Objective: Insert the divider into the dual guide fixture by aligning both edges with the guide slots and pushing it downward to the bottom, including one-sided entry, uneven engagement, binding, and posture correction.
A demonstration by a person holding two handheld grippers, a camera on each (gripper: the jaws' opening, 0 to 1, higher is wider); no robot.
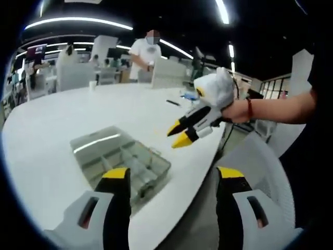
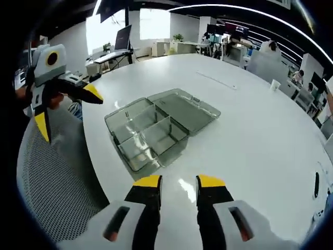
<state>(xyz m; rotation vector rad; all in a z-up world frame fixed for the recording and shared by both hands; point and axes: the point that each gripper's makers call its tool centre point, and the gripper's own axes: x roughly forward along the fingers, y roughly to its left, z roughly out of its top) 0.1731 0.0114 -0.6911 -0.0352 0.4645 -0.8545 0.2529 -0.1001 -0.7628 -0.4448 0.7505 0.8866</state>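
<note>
Grippers flank clear ribbed organizer box.

Clear glossy plastic box, smooth white glossy table

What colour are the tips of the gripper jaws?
Yellow, above black jaw bodies; clearest in the right gripper view on the right gripper, also on the left gripper.

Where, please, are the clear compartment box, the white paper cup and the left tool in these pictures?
clear compartment box (image 2: 151, 136): right gripper view, on an inner divider wall.
white paper cup (image 2: 275, 85): right gripper view, on its side wall.
left tool (image 2: 65, 107): right gripper view, midway between its yellow tips.
</note>
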